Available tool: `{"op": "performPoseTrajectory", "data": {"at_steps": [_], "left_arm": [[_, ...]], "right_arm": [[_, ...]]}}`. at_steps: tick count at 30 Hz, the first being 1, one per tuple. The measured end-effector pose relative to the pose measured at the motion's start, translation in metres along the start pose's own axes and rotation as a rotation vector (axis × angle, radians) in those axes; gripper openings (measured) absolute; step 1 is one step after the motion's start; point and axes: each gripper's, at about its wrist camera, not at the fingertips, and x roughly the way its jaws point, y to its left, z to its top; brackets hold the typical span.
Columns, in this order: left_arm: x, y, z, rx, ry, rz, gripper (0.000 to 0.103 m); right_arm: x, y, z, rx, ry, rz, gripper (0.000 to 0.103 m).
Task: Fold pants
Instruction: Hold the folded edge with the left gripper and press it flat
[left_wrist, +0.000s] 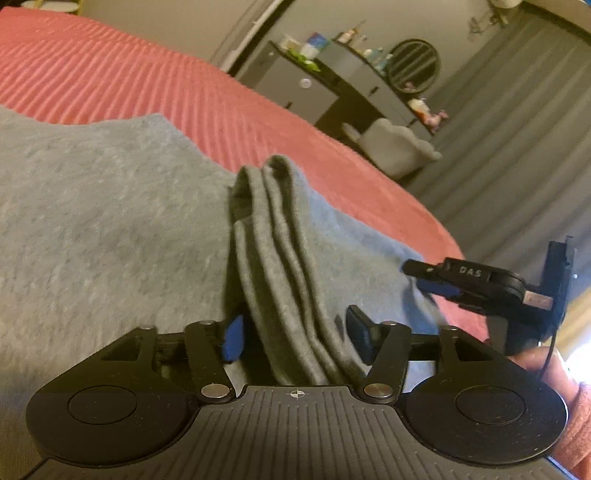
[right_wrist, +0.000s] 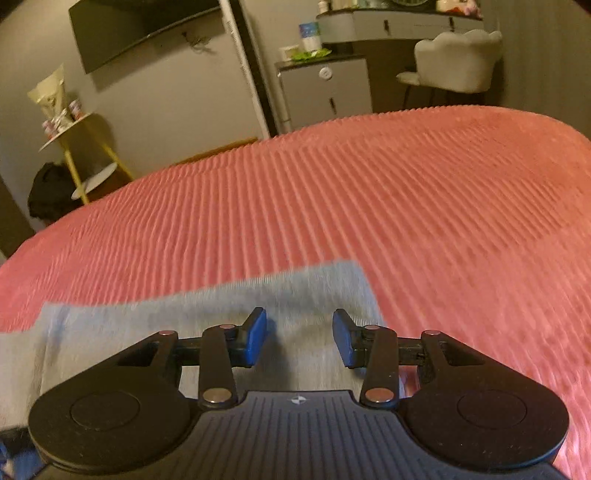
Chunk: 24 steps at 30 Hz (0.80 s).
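— Closest in the left wrist view, what do you make out?

— Left hand-held gripper (left_wrist: 293, 338), blue pads spread apart, with a bunched ridge of the grey pants (left_wrist: 110, 229) running up between them. The folds sit in the gap; neither pad visibly presses on them, so the jaws stand apart.

— And the rest of the pants?

— Spread flat over the left and middle of the view, lying on the pink ribbed bedspread (left_wrist: 129, 74). At the right edge the right hand-held gripper (left_wrist: 417, 277) reaches in at the cloth's edge; I cannot tell whether it touches the cloth.

— Behind?

— A grey cabinet (left_wrist: 295, 88), a pale chair (left_wrist: 399, 147), grey curtains (left_wrist: 517, 129).

— Right wrist view now?

— Right hand-held gripper (right_wrist: 299, 338) nearest, pads parted, nothing between them. A flat corner of the pants (right_wrist: 325, 291) lies beneath and just ahead, blurred. Bedspread (right_wrist: 406, 203) stretches beyond. Farther off: a yellow shelf stand (right_wrist: 86, 147), a wall television (right_wrist: 140, 29), the cabinet (right_wrist: 325, 92) and chair (right_wrist: 454, 59).
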Motion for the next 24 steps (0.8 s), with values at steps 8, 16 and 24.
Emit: {"op": "performPoseTrajectory", "data": {"at_steps": [8,16,24], "left_arm": [[-0.002,0.013,0.005,-0.078,0.012,-0.075,0.074],[-0.011,0.019,0.005,-0.129,0.028,-0.104,0.069],[0.004,0.020,0.022,-0.174,0.025,-0.084,0.071]], "right_arm": [[-0.069,0.001,-0.060,-0.030,0.097,0.022,0.046],[-0.113,-0.032,-0.087,0.163,0.230,0.038,0.049],[-0.121,-0.020,-0.091,0.102,0.188,0.078,0.072]]}}
